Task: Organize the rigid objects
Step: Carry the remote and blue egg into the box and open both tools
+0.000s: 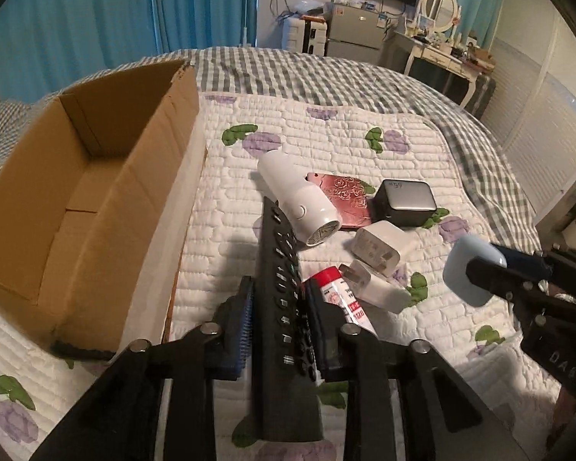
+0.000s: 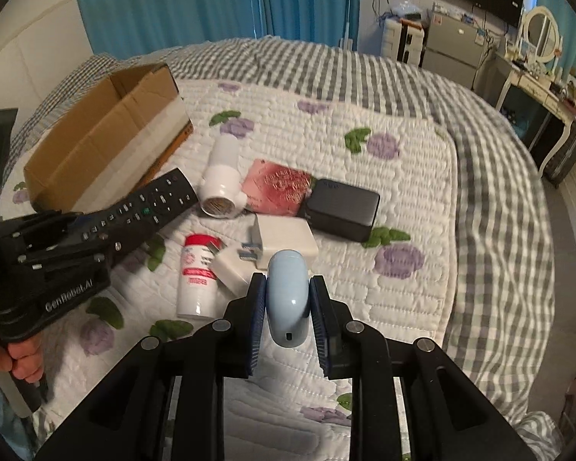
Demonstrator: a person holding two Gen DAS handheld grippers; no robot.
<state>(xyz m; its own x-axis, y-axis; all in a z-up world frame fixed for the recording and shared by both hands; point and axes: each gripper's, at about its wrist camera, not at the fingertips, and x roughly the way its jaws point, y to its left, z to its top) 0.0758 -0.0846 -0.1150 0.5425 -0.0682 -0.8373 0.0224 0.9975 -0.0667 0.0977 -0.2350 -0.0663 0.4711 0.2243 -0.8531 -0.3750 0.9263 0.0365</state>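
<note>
Between my left hand-held gripper (image 1: 278,307) pads I am clenching the black remote (image 1: 284,292), lifted beside the cardboard box (image 1: 96,199); my right hand-held gripper (image 2: 288,307) is grasping a pale blue case (image 2: 288,299). Only the right view is showing "GenRobot.AI" lettering.

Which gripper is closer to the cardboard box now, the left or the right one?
Left. The left gripper, clamping the remote, is right beside the cardboard box; the right gripper, holding the blue case, is beyond the pile.
</note>
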